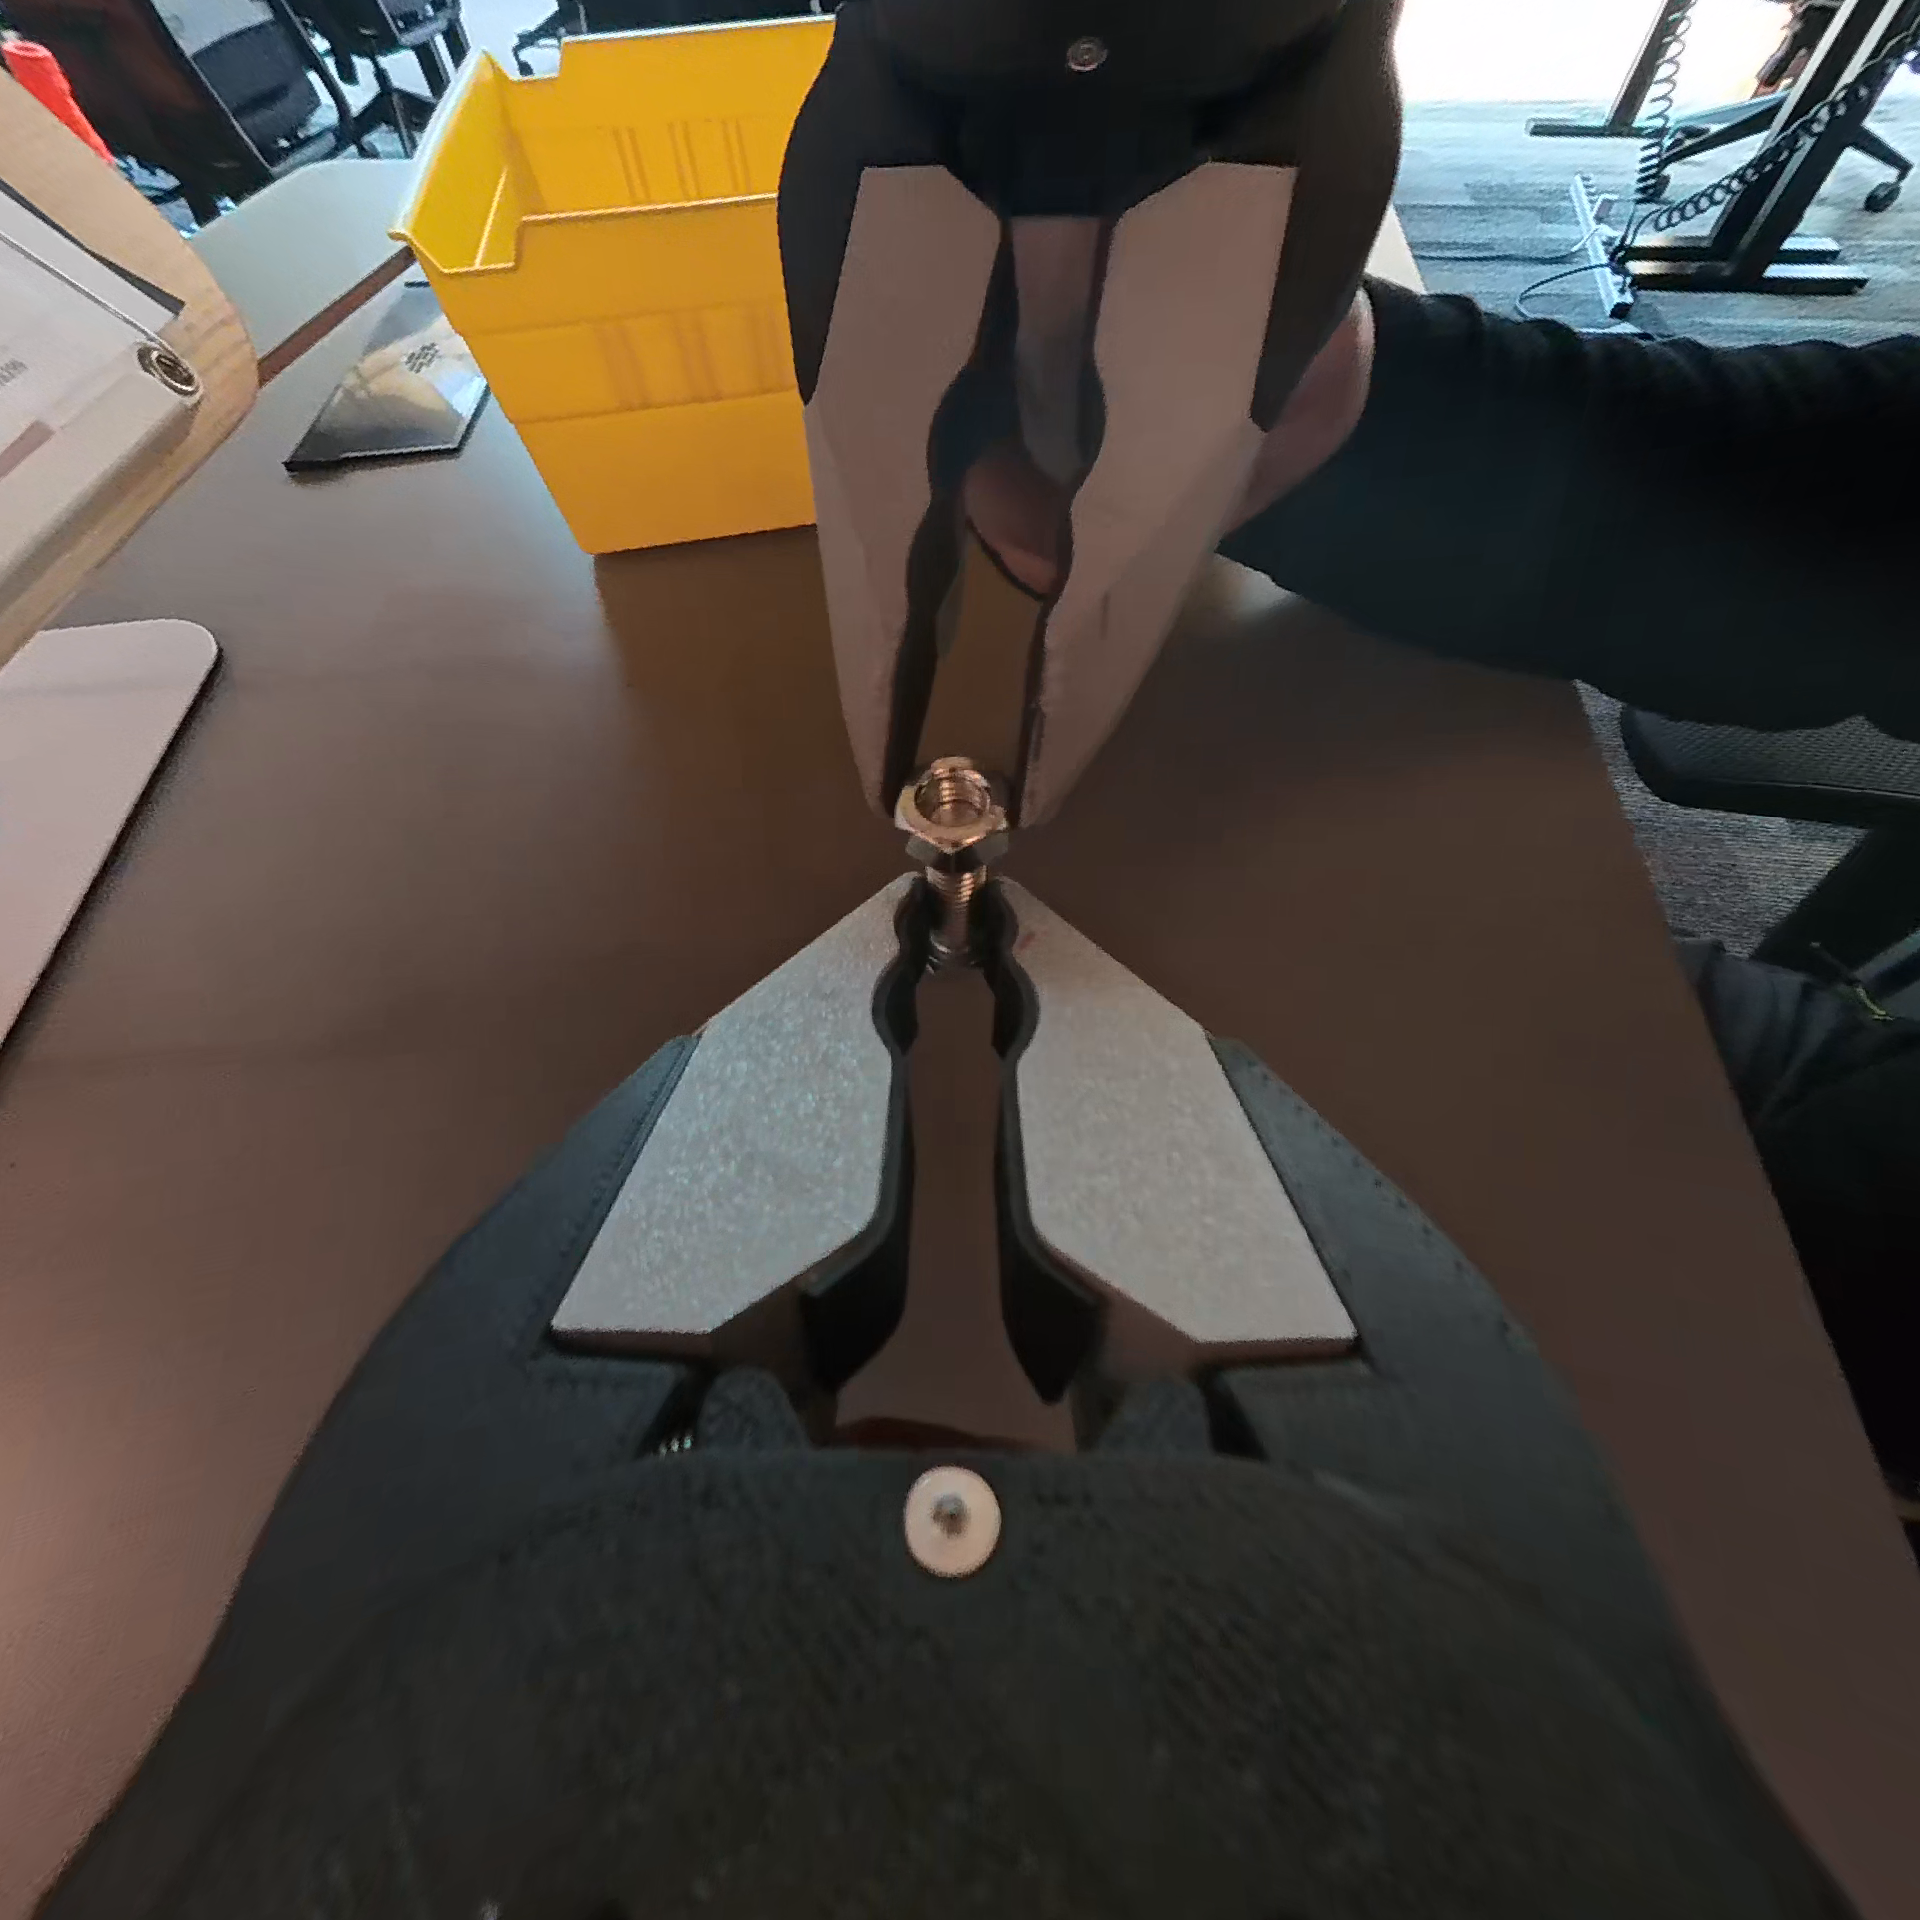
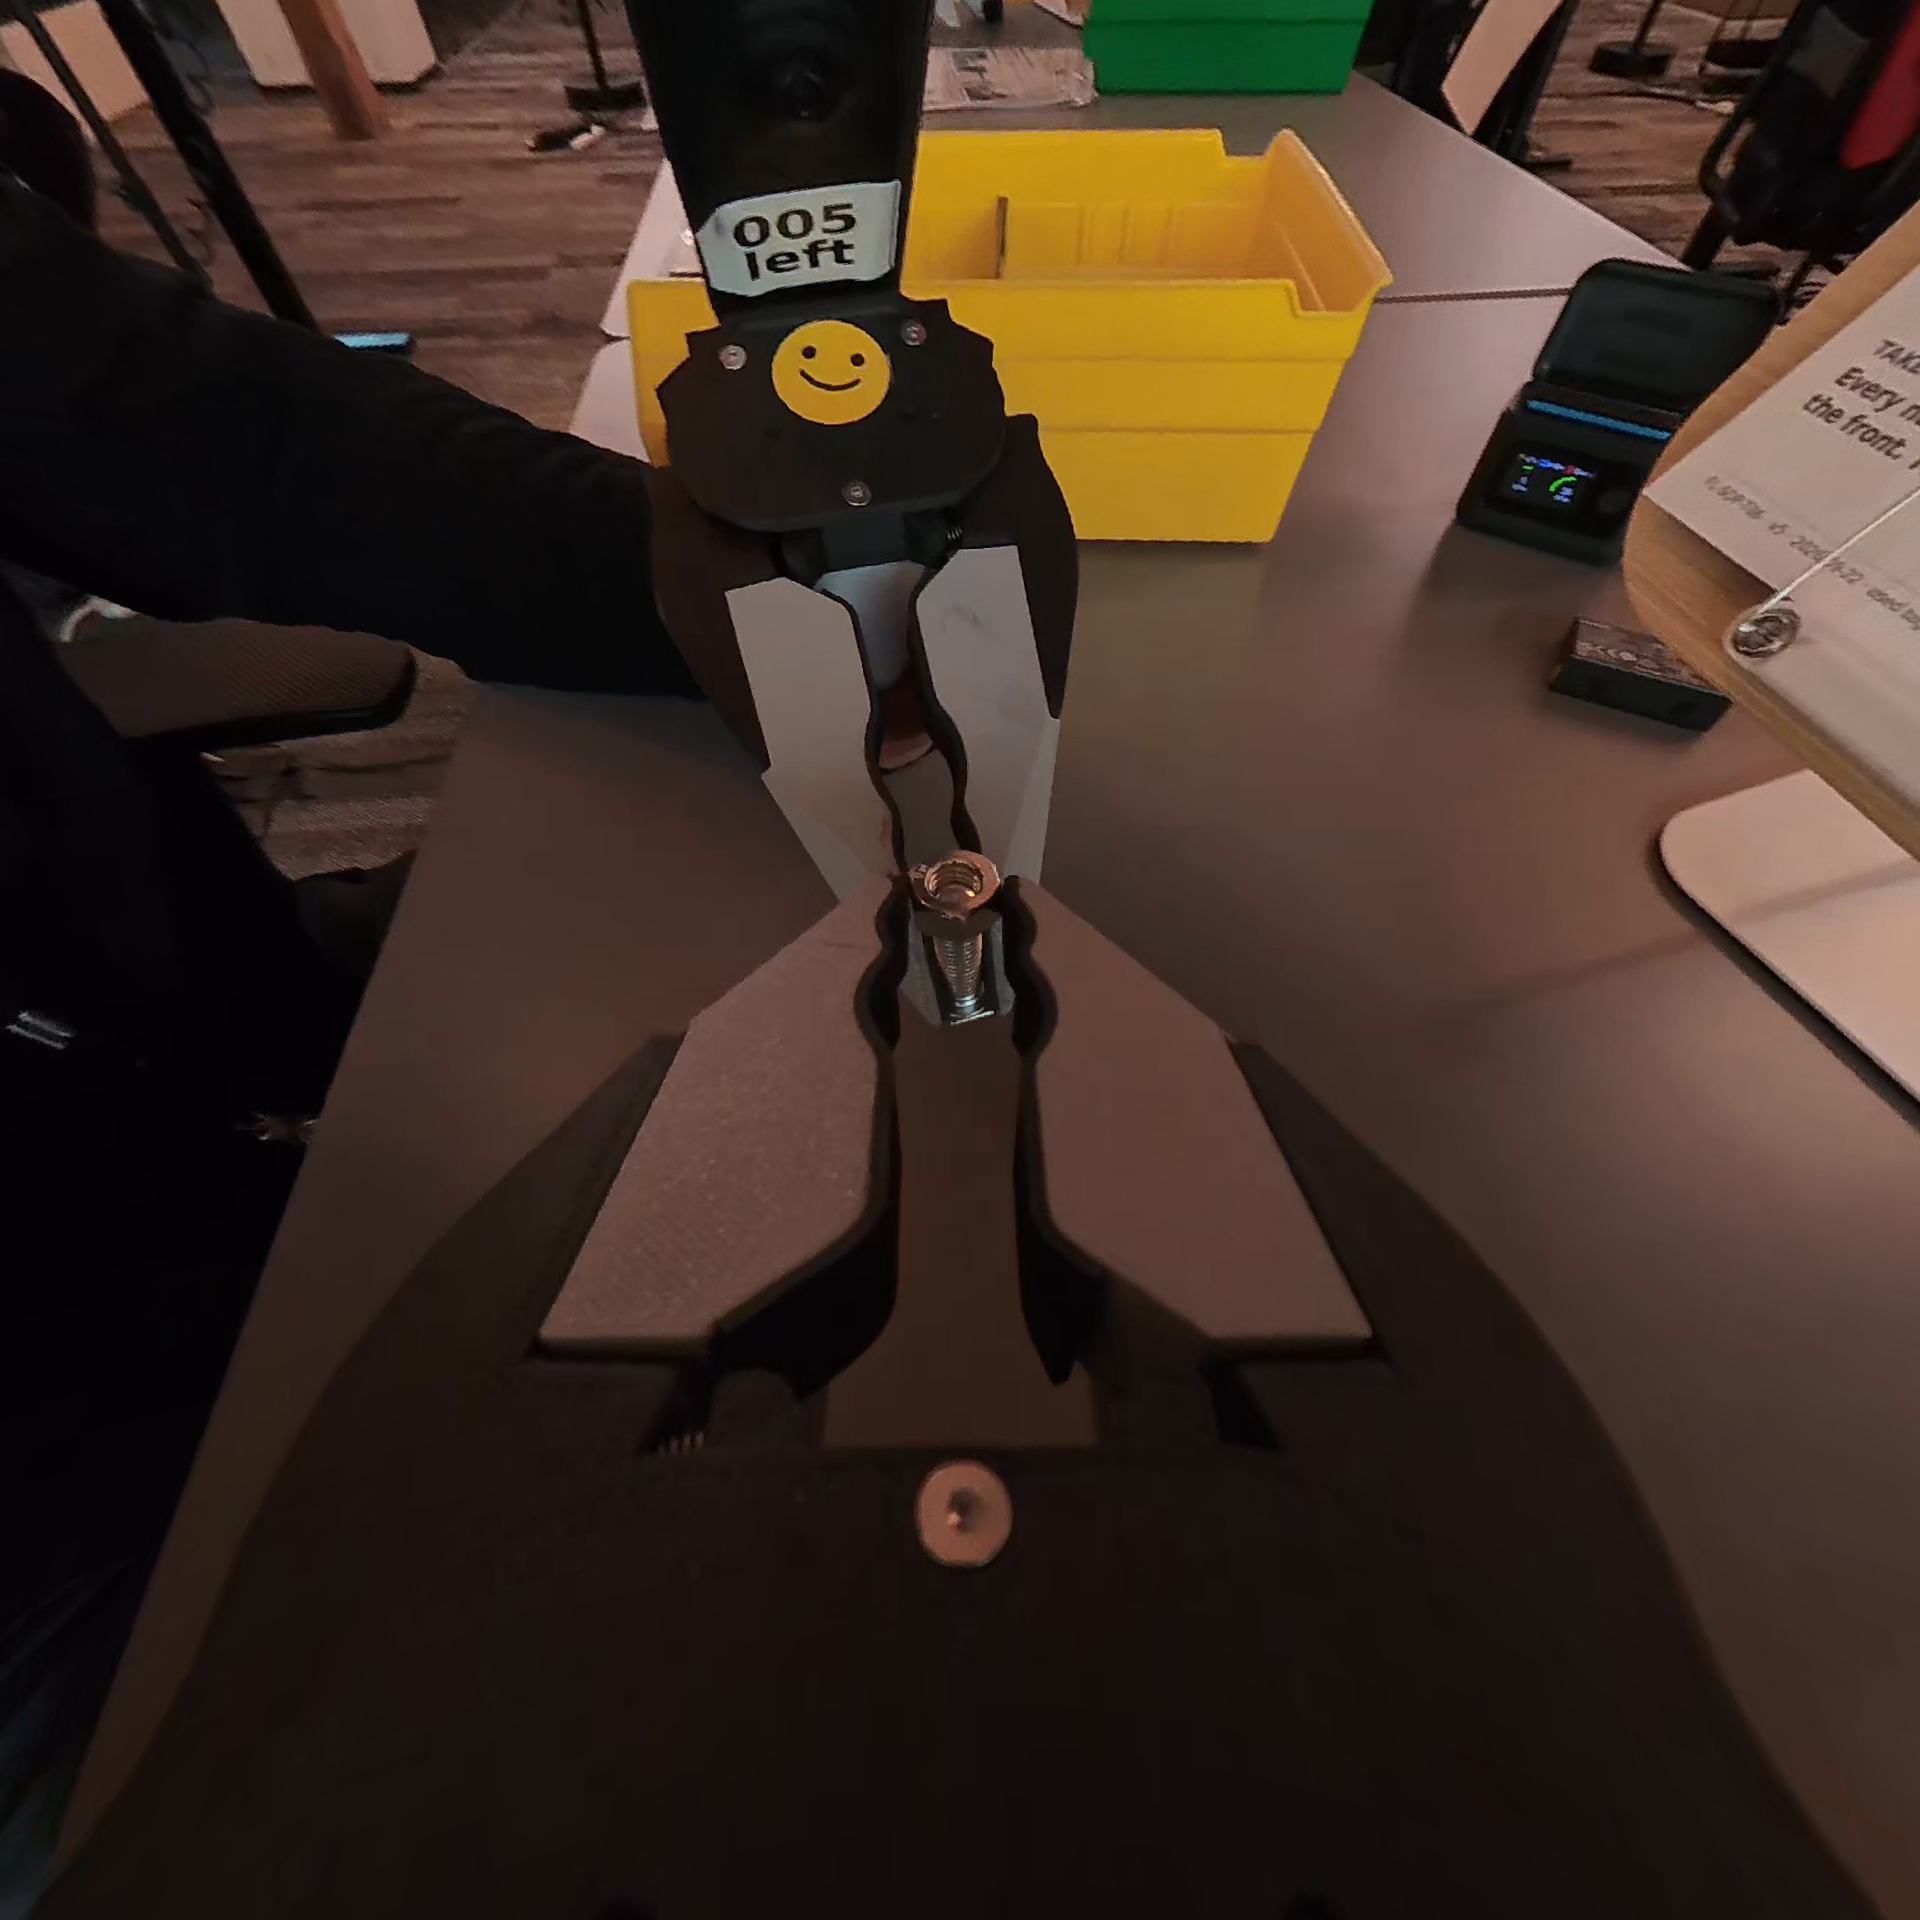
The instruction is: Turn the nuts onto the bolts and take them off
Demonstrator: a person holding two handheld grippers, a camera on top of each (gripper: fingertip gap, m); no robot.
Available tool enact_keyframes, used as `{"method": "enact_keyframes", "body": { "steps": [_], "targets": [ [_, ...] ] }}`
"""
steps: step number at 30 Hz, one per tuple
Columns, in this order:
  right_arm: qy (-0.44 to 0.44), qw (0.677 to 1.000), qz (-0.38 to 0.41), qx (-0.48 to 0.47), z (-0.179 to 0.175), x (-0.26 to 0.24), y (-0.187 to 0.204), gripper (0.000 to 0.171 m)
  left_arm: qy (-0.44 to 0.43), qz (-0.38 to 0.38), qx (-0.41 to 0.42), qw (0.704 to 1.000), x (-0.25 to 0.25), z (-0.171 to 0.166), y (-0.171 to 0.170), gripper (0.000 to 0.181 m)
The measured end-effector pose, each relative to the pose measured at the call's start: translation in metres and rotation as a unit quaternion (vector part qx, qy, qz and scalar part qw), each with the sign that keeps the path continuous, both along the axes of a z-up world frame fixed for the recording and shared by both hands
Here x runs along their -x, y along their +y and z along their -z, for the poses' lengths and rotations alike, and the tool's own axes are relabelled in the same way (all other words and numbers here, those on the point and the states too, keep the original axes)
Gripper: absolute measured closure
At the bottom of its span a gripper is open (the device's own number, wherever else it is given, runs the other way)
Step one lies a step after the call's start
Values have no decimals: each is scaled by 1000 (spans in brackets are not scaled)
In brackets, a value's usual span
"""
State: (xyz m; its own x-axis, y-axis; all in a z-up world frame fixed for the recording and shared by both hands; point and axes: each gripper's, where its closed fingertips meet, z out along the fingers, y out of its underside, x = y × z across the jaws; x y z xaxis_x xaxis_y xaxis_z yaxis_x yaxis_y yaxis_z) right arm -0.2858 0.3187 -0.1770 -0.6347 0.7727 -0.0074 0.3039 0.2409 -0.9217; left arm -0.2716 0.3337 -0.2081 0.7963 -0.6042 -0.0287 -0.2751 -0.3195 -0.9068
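Note:
A silver bolt (image 1: 951, 914) is held above the brown table (image 1: 416, 831). A hex nut (image 1: 951, 816) sits on its threaded end. My left gripper (image 1: 951, 899) is shut on the bolt's shank, near the head. My right gripper (image 1: 956, 805) comes in from the far side, and its fingertips close on the nut's flats. In the right wrist view my right gripper (image 2: 956, 896) clamps the nut (image 2: 956, 883). The bolt (image 2: 961, 971) runs below it, between the grey tips of the left gripper (image 2: 961, 992).
A yellow bin (image 1: 623, 343) stands on the table behind the grippers and also shows in the right wrist view (image 2: 1143, 343). A black device with a small screen (image 2: 1558, 457), a wooden stand holding a sheet (image 2: 1818, 520) and its white base (image 2: 1787, 894) are at one side. A dark sleeve (image 1: 1558, 499) reaches in. Less than 4 cm separates the two grippers' tips.

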Motion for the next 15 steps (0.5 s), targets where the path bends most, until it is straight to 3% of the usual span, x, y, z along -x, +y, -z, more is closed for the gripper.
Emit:
{"method": "enact_keyframes", "body": {
  "steps": [15],
  "targets": [
    [-13, 998, 60, -5, 6, 13, 11, 157, 12, -70, 7, 997, 15, 6, 12, 173]
  ]
}}
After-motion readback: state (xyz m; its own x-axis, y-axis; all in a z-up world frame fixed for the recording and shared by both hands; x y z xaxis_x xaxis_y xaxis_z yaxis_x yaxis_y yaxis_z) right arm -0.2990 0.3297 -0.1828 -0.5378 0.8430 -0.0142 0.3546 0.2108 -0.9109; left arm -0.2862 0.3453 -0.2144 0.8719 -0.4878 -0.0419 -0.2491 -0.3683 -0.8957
